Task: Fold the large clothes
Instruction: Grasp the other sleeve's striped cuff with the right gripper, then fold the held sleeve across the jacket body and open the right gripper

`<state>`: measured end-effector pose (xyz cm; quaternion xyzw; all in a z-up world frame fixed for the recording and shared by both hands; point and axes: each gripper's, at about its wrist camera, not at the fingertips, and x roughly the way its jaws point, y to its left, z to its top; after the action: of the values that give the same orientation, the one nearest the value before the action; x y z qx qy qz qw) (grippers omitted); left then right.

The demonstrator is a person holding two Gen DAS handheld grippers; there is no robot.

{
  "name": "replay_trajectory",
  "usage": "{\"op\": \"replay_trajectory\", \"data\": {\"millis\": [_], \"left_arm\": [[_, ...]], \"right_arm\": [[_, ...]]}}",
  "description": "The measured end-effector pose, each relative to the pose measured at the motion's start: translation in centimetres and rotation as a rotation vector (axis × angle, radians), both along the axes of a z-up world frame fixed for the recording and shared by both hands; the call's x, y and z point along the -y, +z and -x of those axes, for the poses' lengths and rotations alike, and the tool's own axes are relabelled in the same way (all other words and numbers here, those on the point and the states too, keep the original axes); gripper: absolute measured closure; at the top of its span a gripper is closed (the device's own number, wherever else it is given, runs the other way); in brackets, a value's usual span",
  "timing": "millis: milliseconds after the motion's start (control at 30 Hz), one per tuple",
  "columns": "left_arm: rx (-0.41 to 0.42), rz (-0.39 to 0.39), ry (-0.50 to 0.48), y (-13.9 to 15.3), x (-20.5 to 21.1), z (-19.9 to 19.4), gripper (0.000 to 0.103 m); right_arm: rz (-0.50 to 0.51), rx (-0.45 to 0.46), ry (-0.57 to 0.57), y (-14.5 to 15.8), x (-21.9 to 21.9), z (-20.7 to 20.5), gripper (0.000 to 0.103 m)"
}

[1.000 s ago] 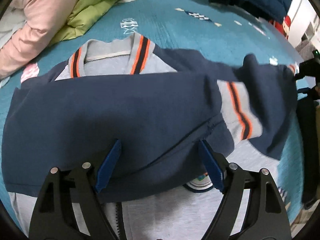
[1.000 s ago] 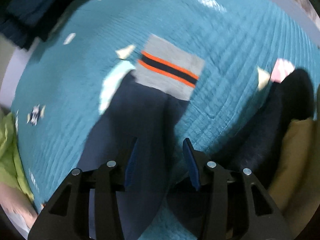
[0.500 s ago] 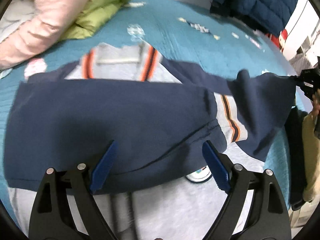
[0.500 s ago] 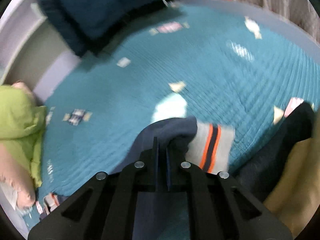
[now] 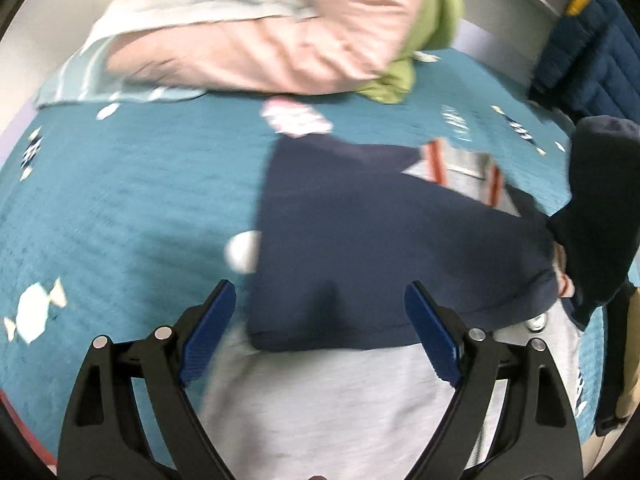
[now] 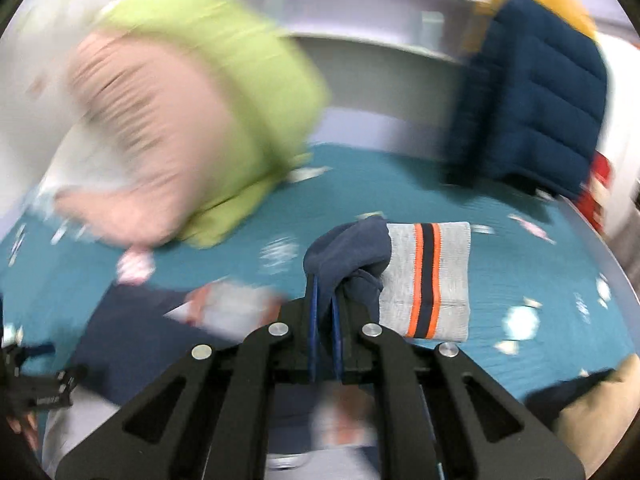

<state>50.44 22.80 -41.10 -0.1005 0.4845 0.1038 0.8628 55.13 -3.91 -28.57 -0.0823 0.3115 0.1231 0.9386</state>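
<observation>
**Trainee:** Where is the garment, and what do I have hold of?

**Operator:** The navy and grey jacket (image 5: 400, 248) lies flat on the teal bedspread (image 5: 120, 208), one navy sleeve already folded across the chest. My right gripper (image 6: 324, 300) is closed on the second sleeve (image 6: 352, 256), pinched just behind the striped cuff (image 6: 428, 280), which hangs free beside the jaws. Its jaws have just been closing, with that cloth between them. My left gripper (image 5: 320, 332) stands wide open above the jacket's lower body and holds nothing.

**Trainee:** How will it handle?

**Operator:** I judge it soft, limp and fairly light: a knit with no stiffness. It will sag from any single pinch and drag its loose parts along. Grip at seams, cuffs or the hem, where the layers are thicker and slip less. Avoid the zip line; it would likely resist a crease.

**Trainee:** What can I not make out?

**Operator:** Several items:
- The right view is heavily smeared; the pink and green bedding (image 6: 192, 120) is only a blur.
- From the left view, the raised sleeve is a dark shape at the frame's right edge; its cuff is not visible there.
- The jacket's hem is cut off behind the left jaws.
- How much cloth sits between the right pads, I cannot tell.
</observation>
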Motion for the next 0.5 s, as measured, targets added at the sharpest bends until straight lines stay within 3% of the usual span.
{"op": "replay_trajectory", "data": {"millis": [167, 233, 333, 400, 433, 500], "left_arm": [[-0.010, 0.002, 0.042, -0.5, -3.7, 2.2, 0.016], [-0.017, 0.011, 0.063, -0.9, -4.5, 2.7, 0.017], [-0.032, 0.022, 0.079, -1.5, -5.7, 3.3, 0.016], [-0.034, 0.025, 0.079, -1.7, -6.1, 3.7, 0.016], [-0.029, 0.030, 0.082, -1.6, -6.3, 3.9, 0.016], [-0.023, 0.043, 0.090, -1.6, -6.6, 4.0, 0.016]], "right_arm": [[0.066, -0.073, 0.146, -6.2, -11.7, 2.8, 0.097], [0.089, -0.092, 0.166, -8.2, -14.3, 3.4, 0.097], [0.230, -0.164, 0.224, -12.6, -19.0, 3.7, 0.094], [0.233, -0.242, 0.220, -13.9, -19.4, 3.1, 0.082], [0.183, -0.272, 0.216, -13.9, -18.7, 2.9, 0.080], [0.078, -0.280, 0.212, -12.9, -16.7, 3.0, 0.056]]}}
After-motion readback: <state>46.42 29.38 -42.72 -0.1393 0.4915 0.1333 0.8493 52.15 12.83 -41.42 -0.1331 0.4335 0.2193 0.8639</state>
